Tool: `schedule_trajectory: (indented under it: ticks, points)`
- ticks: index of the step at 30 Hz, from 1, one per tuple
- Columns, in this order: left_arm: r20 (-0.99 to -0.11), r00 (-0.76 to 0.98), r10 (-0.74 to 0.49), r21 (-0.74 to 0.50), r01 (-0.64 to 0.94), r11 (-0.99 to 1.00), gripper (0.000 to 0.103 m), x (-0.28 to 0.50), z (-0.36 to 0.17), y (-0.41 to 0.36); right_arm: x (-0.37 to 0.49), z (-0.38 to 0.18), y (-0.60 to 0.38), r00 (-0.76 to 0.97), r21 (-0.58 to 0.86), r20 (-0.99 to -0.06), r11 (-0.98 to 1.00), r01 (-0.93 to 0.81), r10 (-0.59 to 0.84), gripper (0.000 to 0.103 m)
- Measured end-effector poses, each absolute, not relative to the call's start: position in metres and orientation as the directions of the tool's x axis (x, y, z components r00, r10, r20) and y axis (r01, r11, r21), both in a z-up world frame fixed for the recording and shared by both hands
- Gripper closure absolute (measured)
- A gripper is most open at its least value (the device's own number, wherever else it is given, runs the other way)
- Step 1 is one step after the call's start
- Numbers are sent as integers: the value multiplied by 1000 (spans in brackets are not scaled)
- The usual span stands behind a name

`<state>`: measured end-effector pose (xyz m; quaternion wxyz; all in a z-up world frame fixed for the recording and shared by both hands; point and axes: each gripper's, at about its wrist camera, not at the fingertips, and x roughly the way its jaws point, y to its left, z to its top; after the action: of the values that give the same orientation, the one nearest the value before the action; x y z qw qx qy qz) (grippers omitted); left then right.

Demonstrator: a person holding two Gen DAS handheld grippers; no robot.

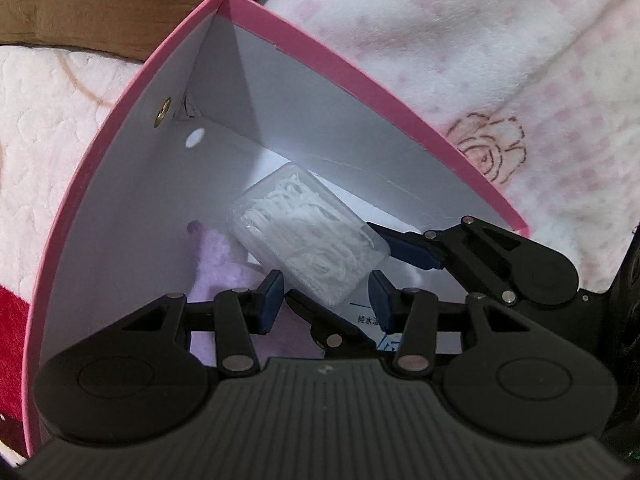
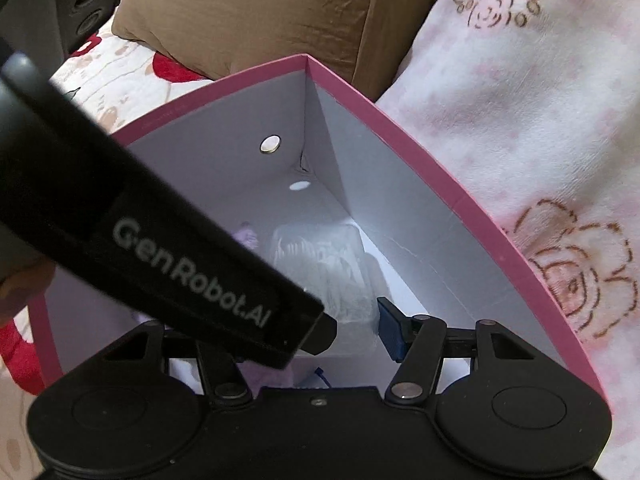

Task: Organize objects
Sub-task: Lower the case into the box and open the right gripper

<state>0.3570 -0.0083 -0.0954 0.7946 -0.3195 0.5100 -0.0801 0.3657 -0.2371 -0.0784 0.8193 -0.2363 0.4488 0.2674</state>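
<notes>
At the far left of the left wrist view a white quilted cover with red patches (image 1: 36, 140) is seen, with a brown cushion (image 1: 112, 4) above it. Next comes the pink-rimmed box (image 1: 132, 184), its grey inner walls open to the camera. On its floor a purple soft item (image 1: 224, 268) lies by the left wall, and just right of it a clear case of white floss picks (image 1: 308, 236) is tilted against the far wall. The left gripper (image 1: 326, 300) is lowered inside the box with its jaws partly open — the near end of the case lies between the blue pads, though it cannot be told whether they press on it. Further right the right gripper (image 1: 400, 246) reaches in, its blue finger touching the case's right side; whether it grips cannot be told. Beyond the rim a pink rose-printed blanket (image 1: 500, 80) is spread.
</notes>
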Motion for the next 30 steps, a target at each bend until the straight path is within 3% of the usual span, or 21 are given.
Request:
schedule_trajectory:
  ticks: [15, 30]
  points:
    - [-777, 502, -379, -522, -178, 834, 60, 341, -77, -14, 366, -74, -252, 435, -60, -862, 801, -596, 259, 38]
    - [-773, 513, -373, -485, -100, 869, 60, 302, -28, -3, 307, -20, -270, 515, -29, -816, 870, -493, 264, 37]
